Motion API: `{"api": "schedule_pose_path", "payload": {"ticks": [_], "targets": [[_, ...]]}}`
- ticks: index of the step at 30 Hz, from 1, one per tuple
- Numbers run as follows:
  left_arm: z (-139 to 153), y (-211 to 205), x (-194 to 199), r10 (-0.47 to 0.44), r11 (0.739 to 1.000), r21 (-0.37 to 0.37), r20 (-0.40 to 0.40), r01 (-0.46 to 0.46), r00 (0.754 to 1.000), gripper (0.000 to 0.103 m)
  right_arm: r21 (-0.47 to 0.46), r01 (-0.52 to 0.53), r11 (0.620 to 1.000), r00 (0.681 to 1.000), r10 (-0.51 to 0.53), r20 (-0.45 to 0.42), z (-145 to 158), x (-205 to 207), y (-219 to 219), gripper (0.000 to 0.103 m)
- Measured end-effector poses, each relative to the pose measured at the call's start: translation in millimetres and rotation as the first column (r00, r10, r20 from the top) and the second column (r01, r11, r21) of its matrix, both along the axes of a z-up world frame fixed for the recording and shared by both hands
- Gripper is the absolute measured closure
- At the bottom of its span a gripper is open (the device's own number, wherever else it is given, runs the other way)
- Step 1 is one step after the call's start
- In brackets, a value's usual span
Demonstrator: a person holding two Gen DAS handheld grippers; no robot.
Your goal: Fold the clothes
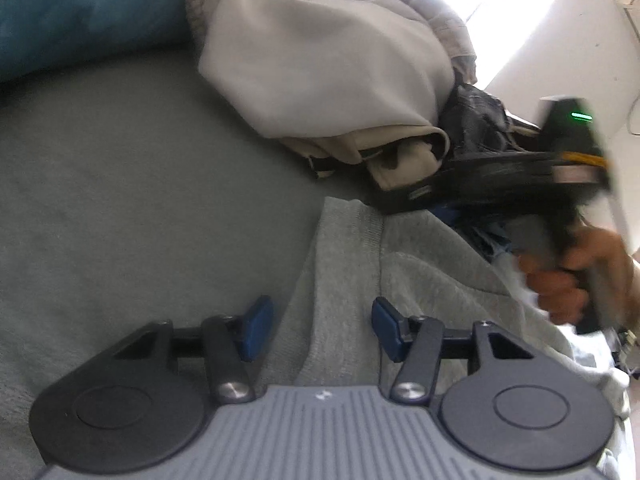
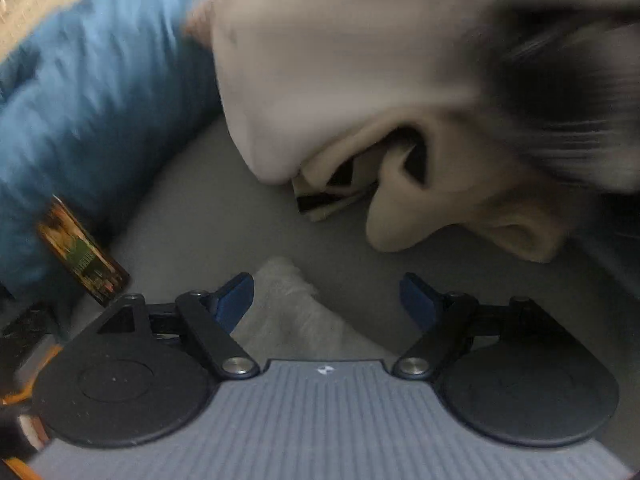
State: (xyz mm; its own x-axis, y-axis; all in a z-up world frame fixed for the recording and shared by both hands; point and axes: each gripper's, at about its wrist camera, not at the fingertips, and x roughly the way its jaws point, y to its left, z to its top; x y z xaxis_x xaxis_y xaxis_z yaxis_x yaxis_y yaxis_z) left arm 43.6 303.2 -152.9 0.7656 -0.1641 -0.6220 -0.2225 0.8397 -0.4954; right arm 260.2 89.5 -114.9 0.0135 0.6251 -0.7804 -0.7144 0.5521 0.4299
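Note:
A grey sweatshirt lies on the grey-green bed surface, its ribbed hem edge pointing away from me. My left gripper hovers open over that hem, with cloth showing between the blue pads but not pinched. In the left wrist view the right gripper appears blurred at the right, held by a hand. From the right wrist view, my right gripper is open above a pale grey corner of cloth. A heap of white and beige clothes sits just beyond.
A blue pillow or duvet lies at the far left. The clothes heap with dark garments fills the far right. A small brown patterned box rests by the blue bedding. A bright window and white wall stand at the upper right.

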Motion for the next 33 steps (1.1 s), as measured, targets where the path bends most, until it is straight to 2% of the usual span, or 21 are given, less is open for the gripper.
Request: {"api": "schedule_pose_path", "payload": {"ticks": [2, 3, 4, 5, 7, 9, 11, 13, 15, 17, 18, 21, 23, 24, 26, 28, 30, 33], "targets": [[-3.4, 3.1, -3.0, -0.009, 1.0, -0.021, 0.02, 0.01, 1.0, 0.047, -0.086, -0.061, 0.994, 0.997, 0.064, 0.042, -8.9, -6.1, 18.6, 0.022], [-5.0, 4.7, -4.5, -0.014, 0.999, -0.032, 0.03, 0.015, 0.999, 0.047, -0.091, -0.102, 0.991, 0.991, 0.109, 0.08, -5.5, -12.7, 22.7, 0.033], [-6.7, 6.3, -5.8, -0.018, 0.999, -0.043, 0.04, 0.019, 0.999, 0.047, -0.089, -0.148, 0.985, 0.983, 0.156, 0.094, -1.6, -18.3, 25.2, 0.047], [-8.0, 8.2, -5.9, -0.016, 0.998, -0.062, 0.048, 0.019, 0.999, 0.046, -0.075, -0.173, 0.982, 0.979, 0.179, 0.093, 3.2, -23.0, 24.5, 0.078], [-11.0, 12.8, -5.3, -0.017, 0.994, -0.104, 0.063, 0.024, 0.998, 0.046, -0.046, -0.221, 0.974, 0.97, 0.224, 0.093, 12.9, -32.3, 22.8, 0.085], [-12.6, 16.7, -4.4, -0.023, 0.989, -0.141, 0.075, 0.033, 0.997, 0.041, 0.048, -0.253, 0.966, 0.964, 0.248, 0.092, 23.5, -32.9, 11.0, 0.09], [-13.2, 20.3, -2.1, -0.032, 0.982, -0.183, 0.099, 0.05, 0.995, 0.036, 0.143, -0.282, 0.949, 0.958, 0.271, 0.094, 34.1, -33.2, -1.1, 0.09], [-13.5, 23.7, 0.2, -0.041, 0.972, -0.224, 0.123, 0.068, 0.992, 0.036, 0.237, -0.309, 0.921, 0.951, 0.293, 0.099, 44.7, -33.5, -13.2, 0.09], [-13.9, 23.8, 4.6, -0.062, 0.968, -0.234, 0.123, 0.09, 0.99, 0.047, 0.328, -0.332, 0.884, 0.943, 0.315, 0.105, 55.3, -33.8, -25.3, 0.09], [-14.1, 22.6, 7.6, -0.056, 0.975, -0.209, 0.103, 0.077, 0.993, 0.06, 0.322, -0.329, 0.888, 0.944, 0.31, 0.108, 48.6, -33.5, -23.1, 0.09], [-14.7, 23.3, 7.7, -0.042, 0.975, -0.215, 0.099, 0.063, 0.994, 0.072, 0.317, -0.329, 0.89, 0.944, 0.31, 0.111, 43.6, -33.2, -17.2, 0.09], [-14.2, 26.6, 5.5, 0.011, 0.977, -0.215, 0.096, 0.01, 0.995, 0.083, 0.315, -0.337, 0.887, 0.941, 0.305, 0.148, 34.1, -33.8, -11.0, 0.09], [-15.0, 24.5, 7.3, 0.03, 0.982, -0.188, 0.074, -0.016, 0.997, 0.084, 0.25, -0.326, 0.912, 0.934, 0.27, 0.232, 19.6, -37.9, 0.8, 0.089], [-16.5, 19.7, 11.3, 0.033, 0.987, -0.156, 0.043, -0.026, 0.999, 0.084, 0.19, -0.304, 0.933, 0.931, 0.249, 0.267, 9.0, -38.6, 6.9, 0.085], [-15.1, 14.3, 14.4, 0.043, 0.992, -0.123, 0.031, -0.039, 0.999, 0.083, 0.084, -0.253, 0.964, 0.92, 0.213, 0.33, -0.6, -40.3, 13.2, 0.084], [-13.5, 11.2, 15.3, 0.048, 0.993, -0.106, 0.031, -0.045, 0.998, 0.083, 0.109, -0.18, 0.978, 0.938, 0.137, 0.319, 10.3, -32.8, 0.0, 0.082], [-15.3, 14.8, 11.5, 0.055, 0.992, -0.117, 0.031, -0.051, 0.998, 0.083, 0.194, -0.105, 0.975, 0.96, 0.048, 0.274, 31.8, -22.9, -30.6, 0.067], [-17.9, 20.1, 7.5, 0.065, 0.989, -0.134, 0.029, -0.061, 0.997, 0.082, 0.244, -0.043, 0.969, 0.952, -0.035, 0.305, 66.6, -21.7, -92.6, 0.046]]}}
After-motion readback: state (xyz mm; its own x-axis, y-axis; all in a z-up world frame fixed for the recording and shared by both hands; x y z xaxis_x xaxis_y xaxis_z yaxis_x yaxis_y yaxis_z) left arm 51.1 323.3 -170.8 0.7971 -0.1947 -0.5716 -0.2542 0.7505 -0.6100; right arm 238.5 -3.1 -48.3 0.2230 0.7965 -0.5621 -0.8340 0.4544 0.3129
